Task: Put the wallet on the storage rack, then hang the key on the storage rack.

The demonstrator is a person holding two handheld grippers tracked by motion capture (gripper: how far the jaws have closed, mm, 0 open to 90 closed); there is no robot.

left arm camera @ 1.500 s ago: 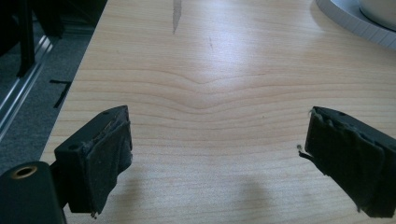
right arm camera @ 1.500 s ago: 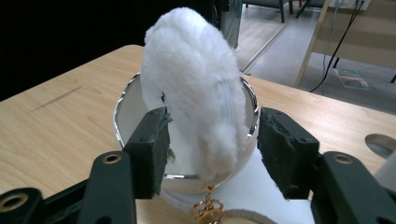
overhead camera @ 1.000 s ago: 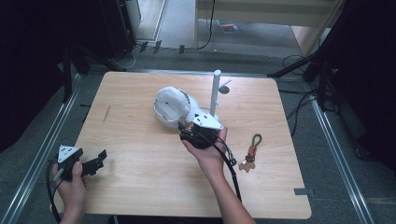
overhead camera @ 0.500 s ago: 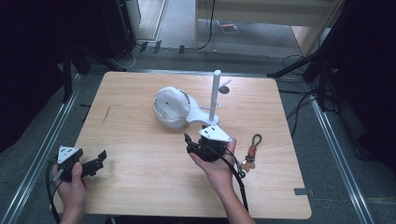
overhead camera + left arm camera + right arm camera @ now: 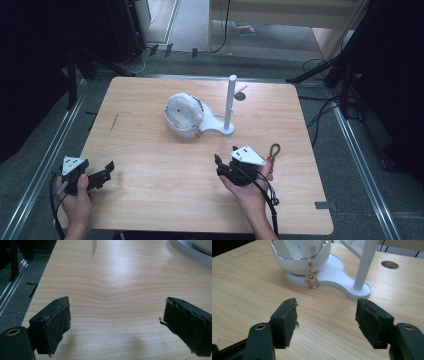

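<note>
Table (image 5: 150,200): pale wood, fine grain, rounded corners, small round hole (image 5: 240,95) upper centre of the high view. Smooth and slick, so anything nudged on it would likely slide, not stop.

Stand (image 5: 220,127): white, glossy, prob. plastic; flat lobed base w/ a thin upright post (image 5: 231,100), centre of the high view. Risk: post is tall and slim on a light base; a jaw coming in from the lower right could clip it and tip or shove the whole thing.

Bowl (image 5: 182,114): white rounded shell w/ a shiny metal rim, sits on the stand's base, left of the post, leaning a bit. Risk: round, smooth wall gives the pads little to bite; a pinch there may squirt it off the base.

R gripper (image 5: 325,320): black jaws w/ worn, fuzzy pads, standing apart, nothing btwn them; lower centre-right of the high view, aimed at the bowl.

L gripper (image 5: 116,325): same build, jaws wide apart, empty, parked lower left over bare wood.

Strap (image 5: 273,152): short dark looped cord w/ reddish bits, just right of the R gripper. Trailing cable could snag it.

Charm (image 5: 311,281): small gold linked rings hanging from the bowl's rim, upper centre of the right gripper view. Tiny, dangling; thick pads could miss it, or a tug could drag the bowl along.
</note>
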